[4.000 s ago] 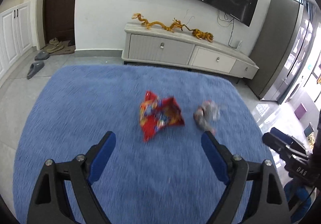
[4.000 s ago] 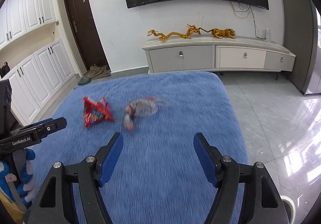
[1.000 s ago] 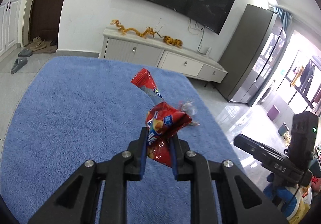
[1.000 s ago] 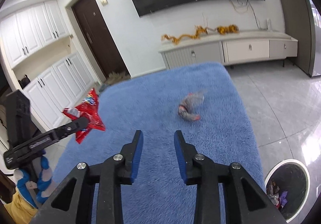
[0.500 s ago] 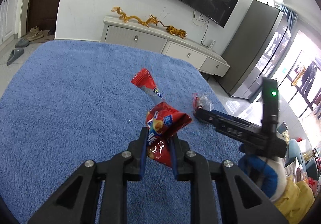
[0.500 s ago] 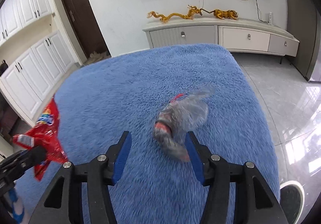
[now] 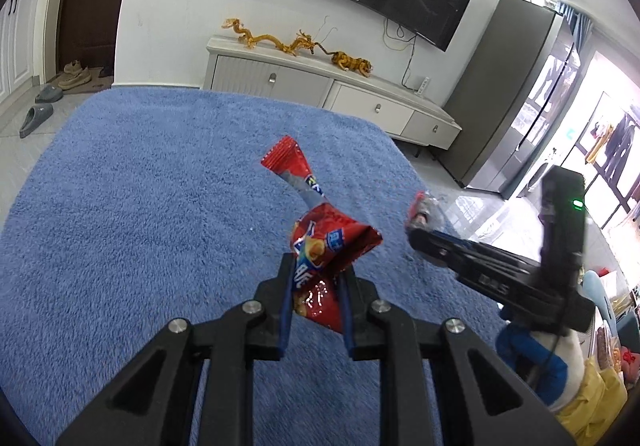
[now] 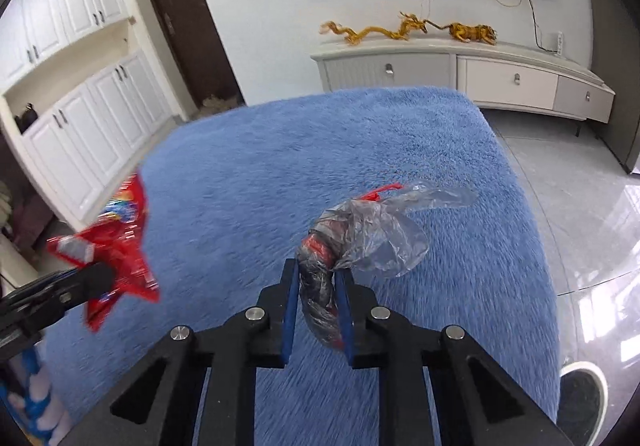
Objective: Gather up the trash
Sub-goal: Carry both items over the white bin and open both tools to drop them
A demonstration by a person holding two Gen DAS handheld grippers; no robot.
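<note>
My left gripper (image 7: 314, 278) is shut on a red snack wrapper (image 7: 320, 242) and holds it above the blue rug (image 7: 140, 206). The wrapper also shows at the left of the right wrist view (image 8: 116, 246). My right gripper (image 8: 318, 286) is shut on a crumpled clear plastic bag (image 8: 368, 234) with red bits inside, lifted off the rug. The right gripper and the bag's tip (image 7: 420, 212) show at the right of the left wrist view.
A round trash bin (image 8: 580, 402) stands on the glossy tile floor (image 8: 568, 206) just off the rug's right edge. A white TV cabinet (image 7: 320, 94) lines the far wall. White cupboards (image 8: 80, 118) are to the left. Slippers (image 7: 36, 118) lie by the door.
My right gripper has closed on the plastic bag and lifted it off the rug. My left gripper keeps holding the red wrapper in the air.
</note>
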